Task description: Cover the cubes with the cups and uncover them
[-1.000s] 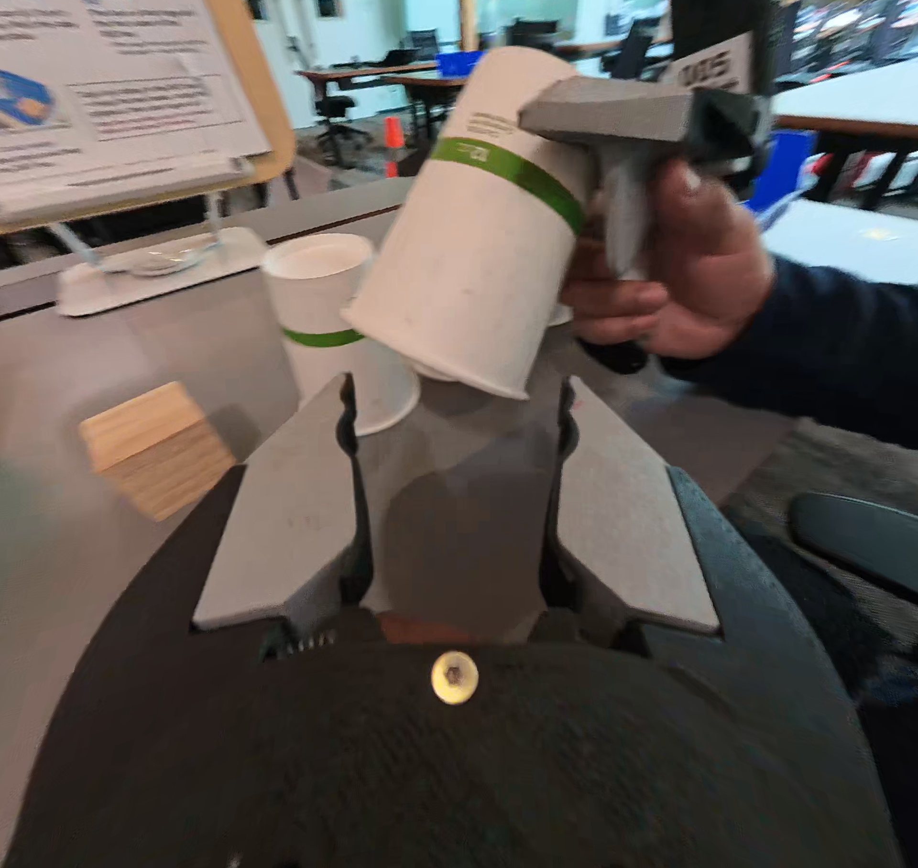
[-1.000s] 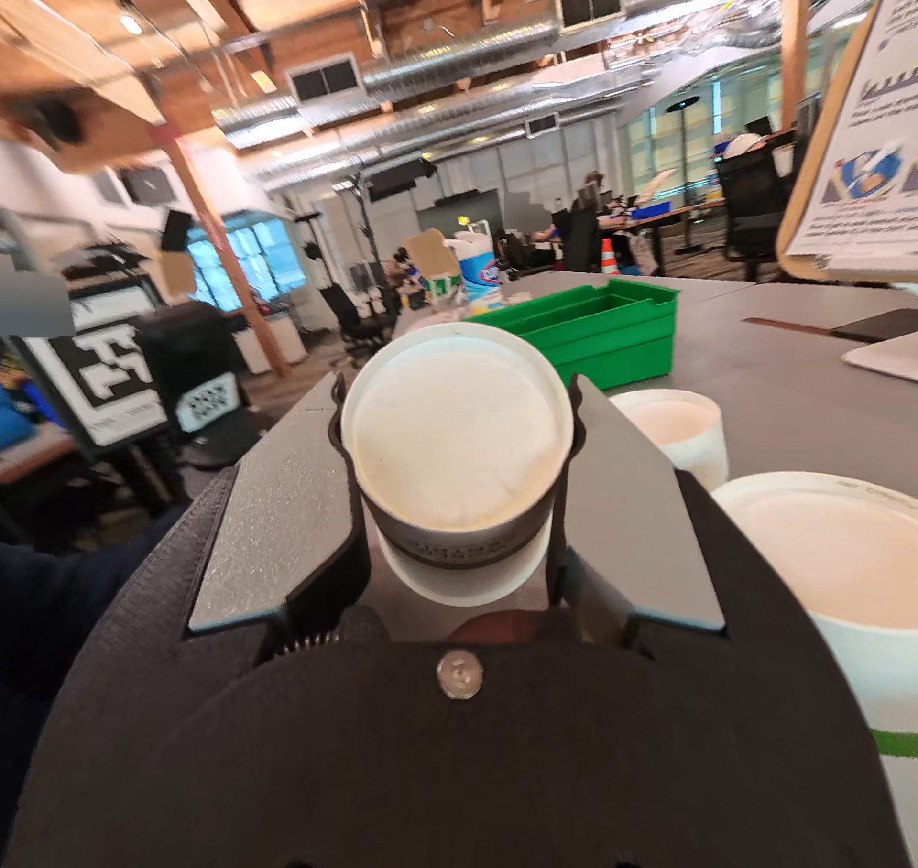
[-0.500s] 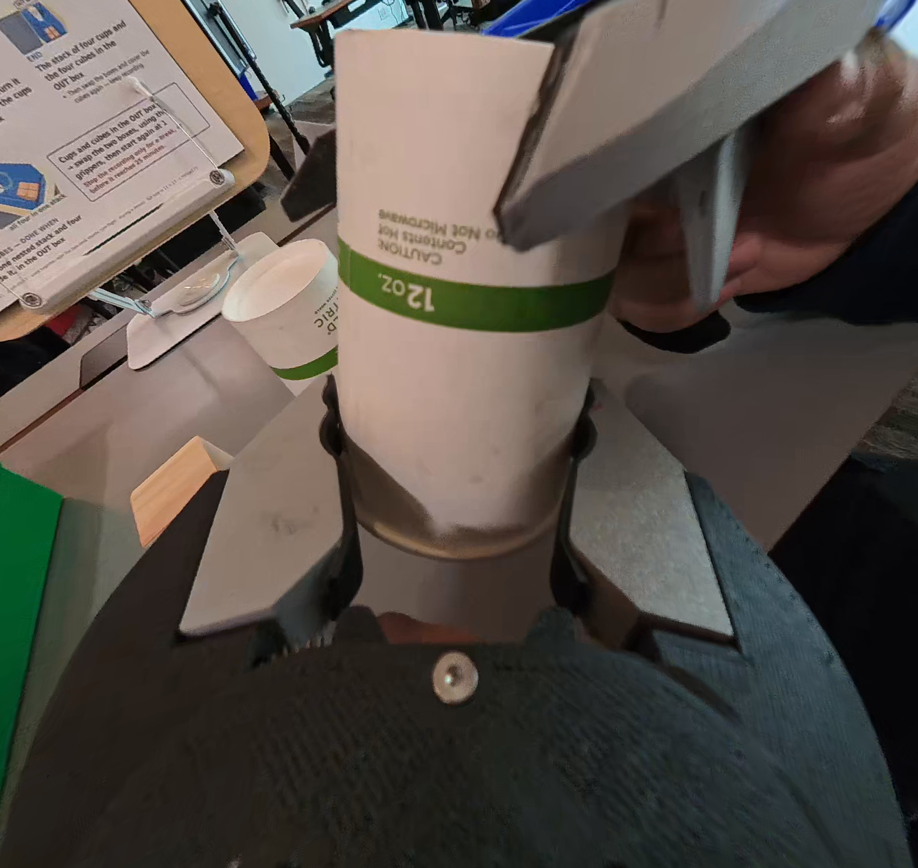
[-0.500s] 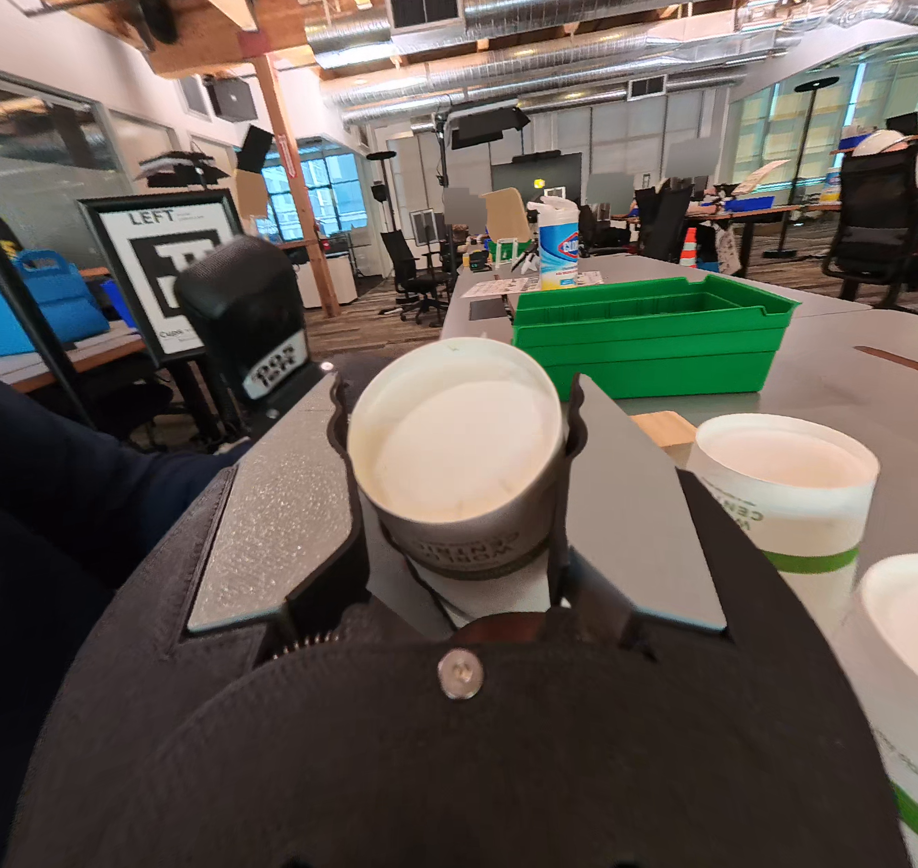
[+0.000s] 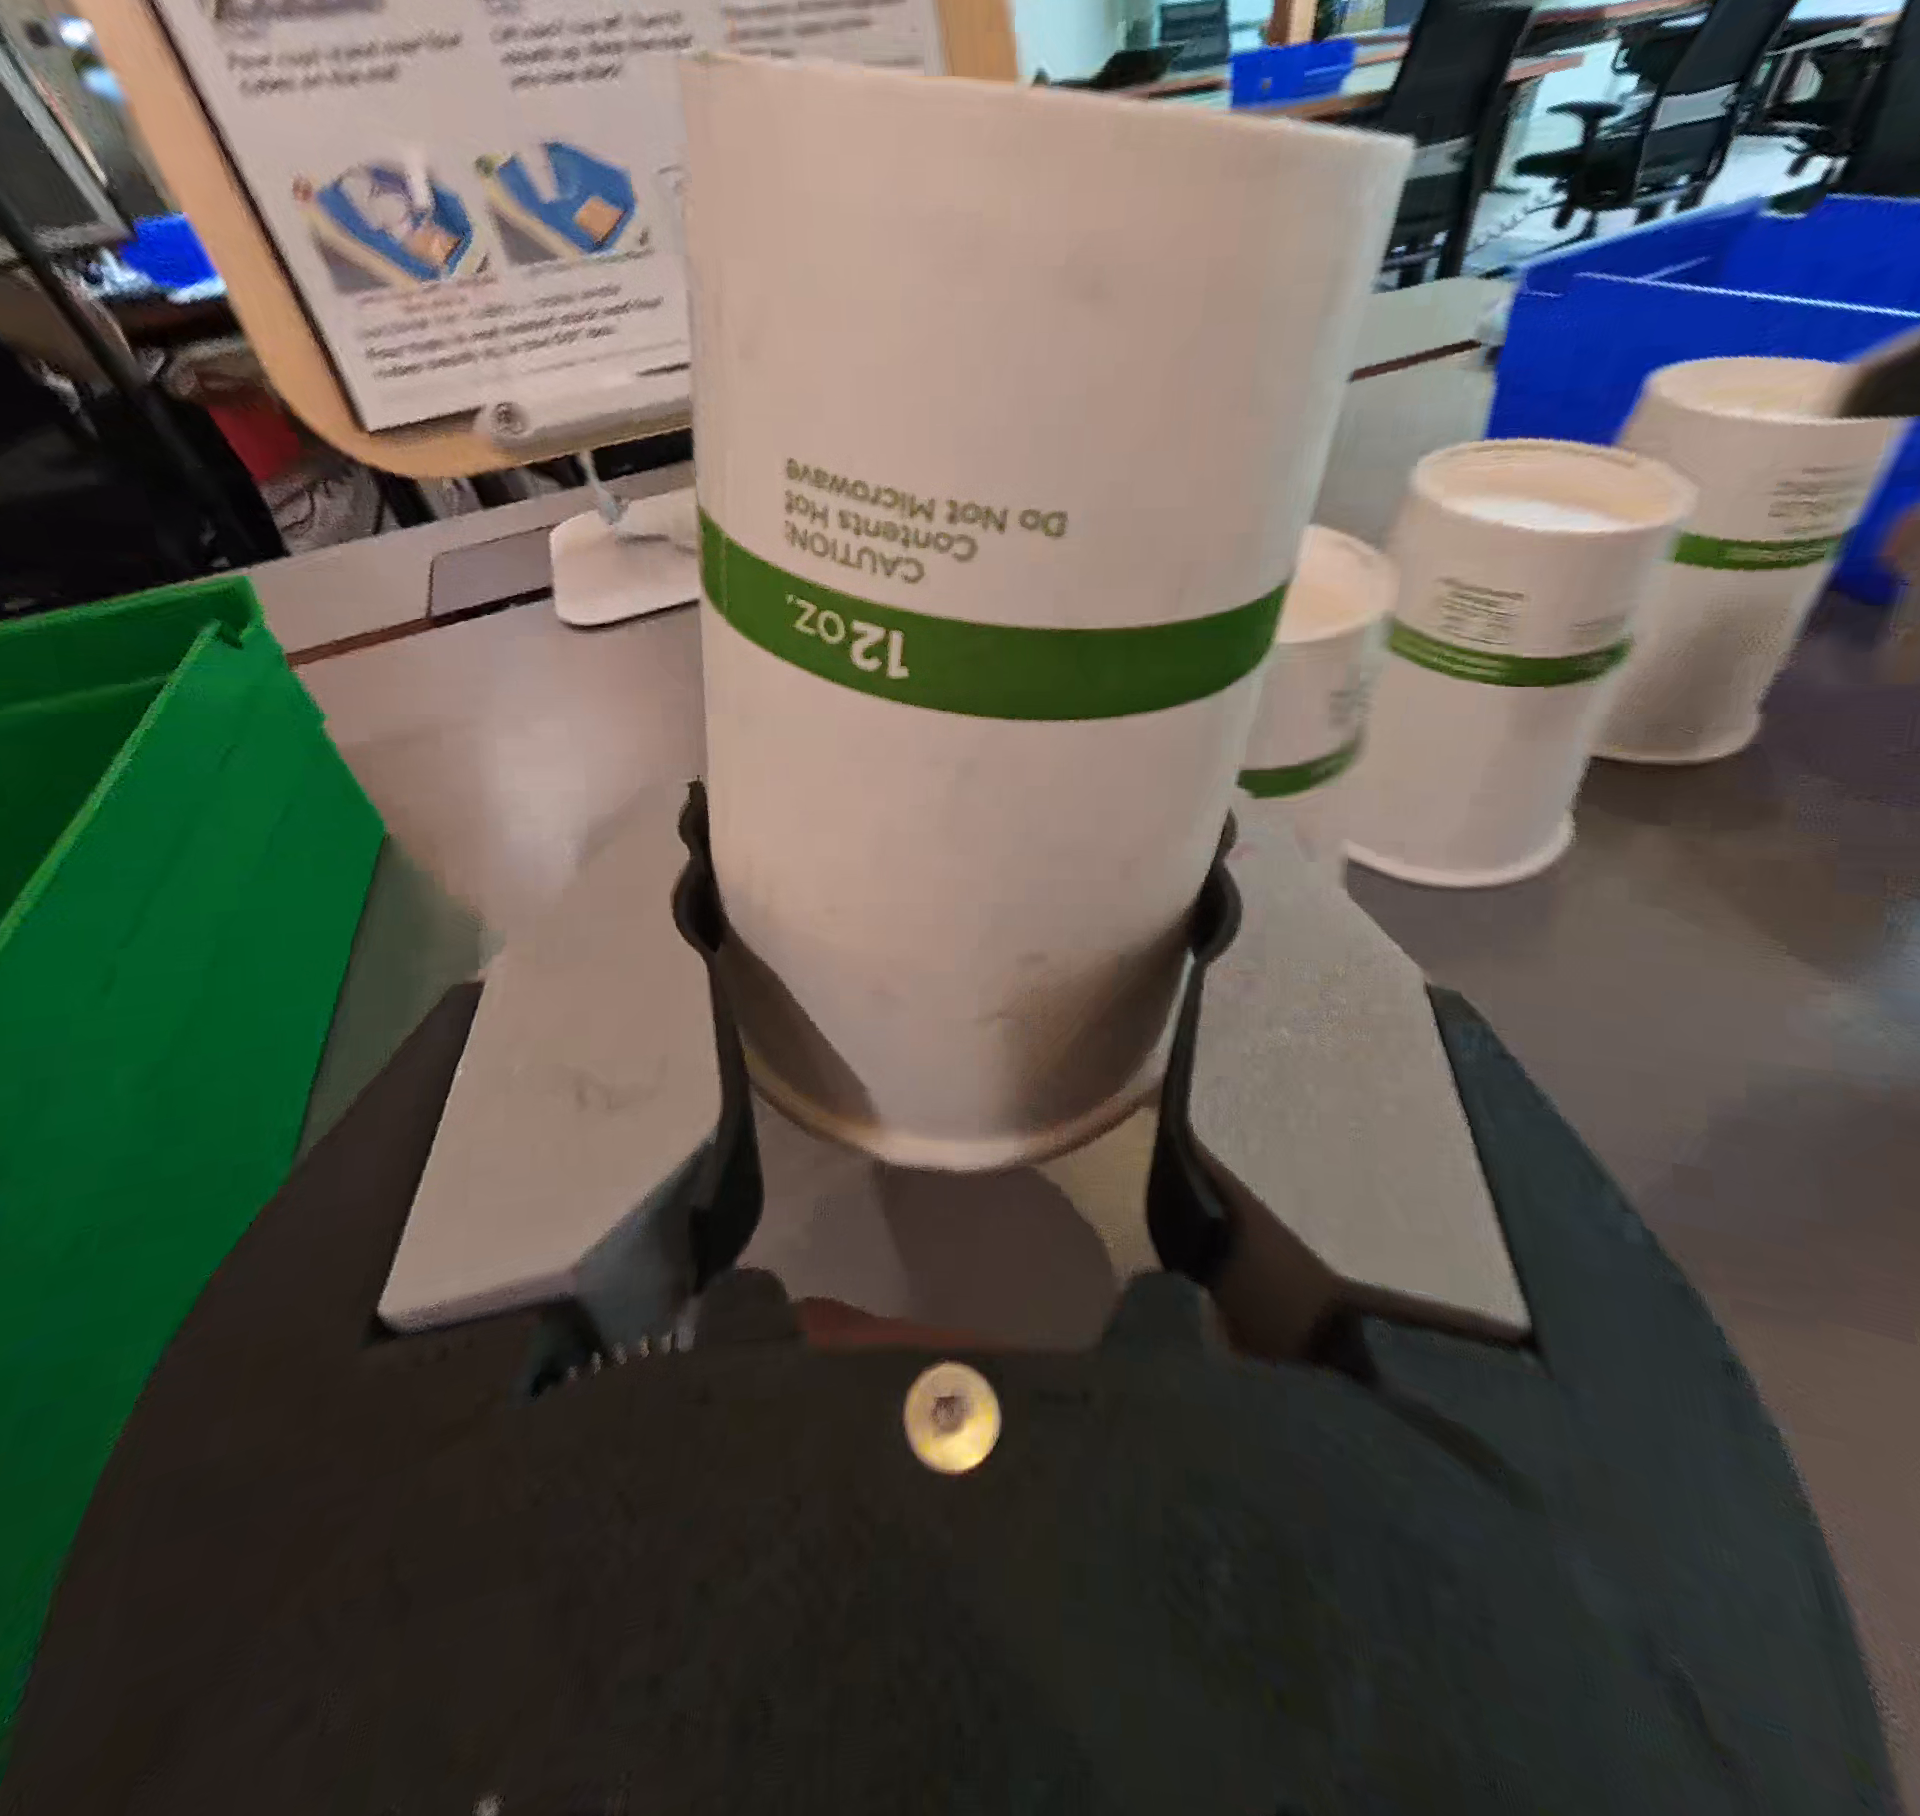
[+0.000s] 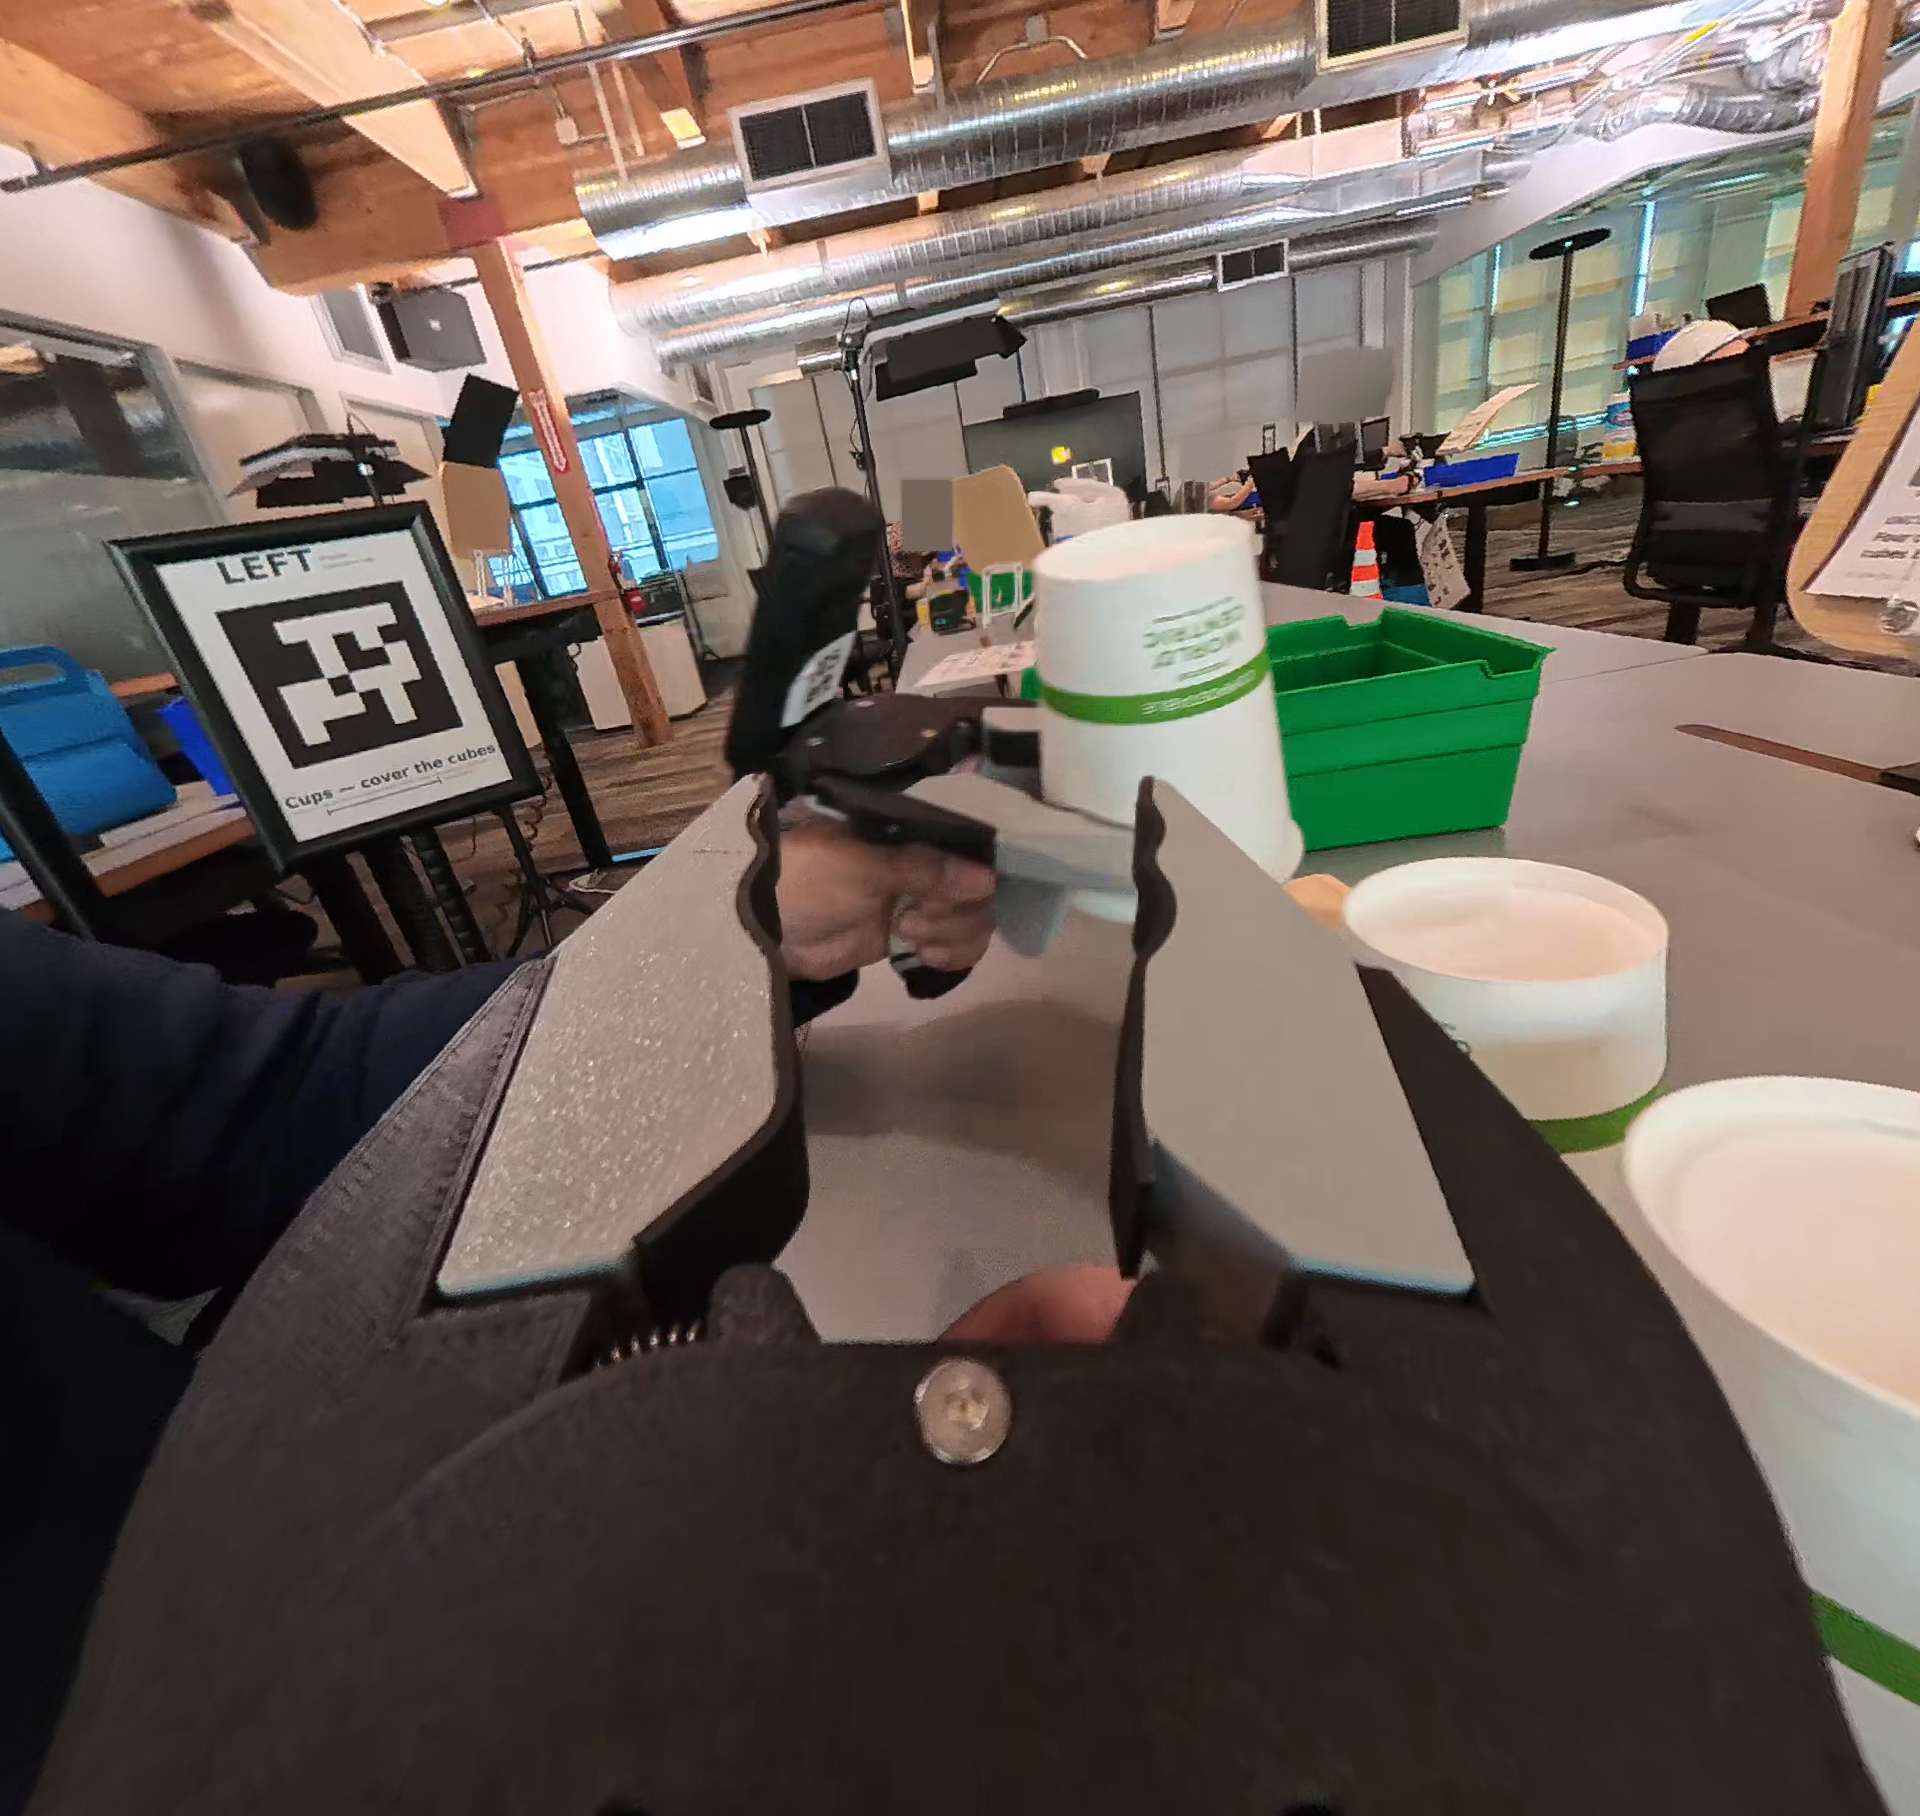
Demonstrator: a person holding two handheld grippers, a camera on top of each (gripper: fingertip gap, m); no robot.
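My left gripper [image 5: 956, 831] is shut on an upturned white paper cup with a green band [image 5: 987, 623], with both pads pressed on its sides near the rim. In the right wrist view the same cup [image 6: 1153, 686] hangs in the left gripper [image 6: 1049, 831] just above the grey table [image 6: 1714, 831]. A corner of a wooden cube [image 6: 1317, 899] peeks out beside it. My right gripper [image 6: 951, 810] is open and empty, drawn back from the cup. Three more upturned cups stand on the table to the right [image 5: 1517, 665] [image 5: 1745, 561] [image 5: 1320, 665].
A green bin [image 5: 156, 883] sits at the left, also seen behind the cup [image 6: 1403, 717]. A blue bin [image 5: 1683, 312] stands at the back right. An instruction board on a stand [image 5: 468, 156] is behind the table. Two upturned cups [image 6: 1507, 977] [image 6: 1787, 1299] are close on my right.
The cup passed from my right gripper to my left. The right pads let go and pulled back. The left gripper closed around the rim end and now carries the cup.
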